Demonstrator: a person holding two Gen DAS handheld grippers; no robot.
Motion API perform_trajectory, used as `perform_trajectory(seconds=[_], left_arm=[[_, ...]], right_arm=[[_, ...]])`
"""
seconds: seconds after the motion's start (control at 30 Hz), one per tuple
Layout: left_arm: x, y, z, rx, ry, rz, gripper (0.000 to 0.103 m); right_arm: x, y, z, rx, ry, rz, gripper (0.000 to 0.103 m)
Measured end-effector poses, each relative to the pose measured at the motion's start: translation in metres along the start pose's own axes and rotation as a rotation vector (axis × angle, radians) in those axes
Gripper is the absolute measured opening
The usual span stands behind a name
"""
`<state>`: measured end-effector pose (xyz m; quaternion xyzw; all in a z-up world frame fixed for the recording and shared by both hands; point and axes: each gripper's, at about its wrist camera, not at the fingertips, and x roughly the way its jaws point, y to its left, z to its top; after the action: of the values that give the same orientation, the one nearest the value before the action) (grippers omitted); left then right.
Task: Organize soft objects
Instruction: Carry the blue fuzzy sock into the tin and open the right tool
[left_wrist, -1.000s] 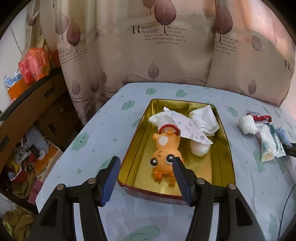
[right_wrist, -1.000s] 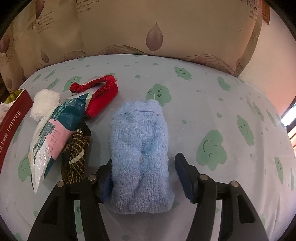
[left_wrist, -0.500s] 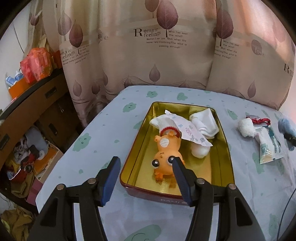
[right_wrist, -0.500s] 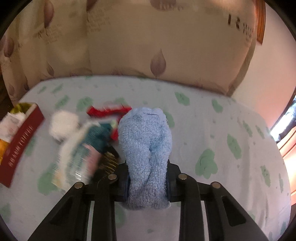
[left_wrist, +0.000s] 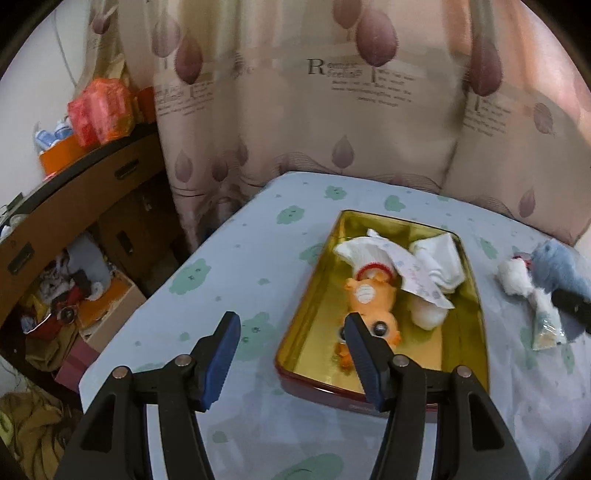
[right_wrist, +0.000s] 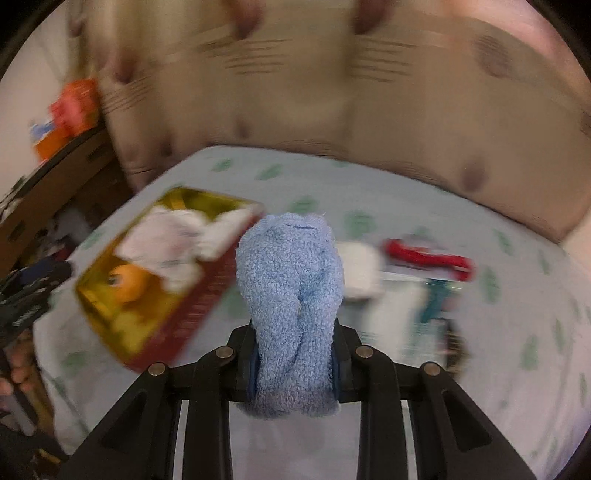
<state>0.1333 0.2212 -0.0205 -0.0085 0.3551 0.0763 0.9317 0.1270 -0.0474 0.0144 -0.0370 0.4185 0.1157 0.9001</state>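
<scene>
Fingers around one blue sock

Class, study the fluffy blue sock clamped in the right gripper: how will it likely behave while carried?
The blue sock is probably soft and squashy: it narrows where the right gripper pinches it. It likely weighs little, as its free end stands upright without drooping. Its fuzzy pile should resist slipping.

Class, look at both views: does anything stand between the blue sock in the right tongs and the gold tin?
Nothing visible does. The right tongs hold the blue sock above the tablecloth, and the gold tin lies open-topped, though an orange plush toy and white cloths fill much of it.
</scene>
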Motion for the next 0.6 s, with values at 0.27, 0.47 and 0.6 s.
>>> perform_trajectory(seconds=[0.27, 0.47, 0.6], left_arm=[[0.007, 0.020, 0.001, -0.076, 0.019, 0.024, 0.060], [0.007, 0.033, 0.003, -0.139, 0.018, 0.023, 0.060], [0.009, 0.036, 0.003, -0.154, 0.029, 0.016, 0.060]], right_arm=[[0.024, 0.092, 0.009, -0.121, 0.040, 0.142, 0.025], [0.052, 0.127, 0.008, -0.161, 0.098, 0.149, 0.025], [0.076, 0.136, 0.007, -0.158, 0.128, 0.139, 0.025]])
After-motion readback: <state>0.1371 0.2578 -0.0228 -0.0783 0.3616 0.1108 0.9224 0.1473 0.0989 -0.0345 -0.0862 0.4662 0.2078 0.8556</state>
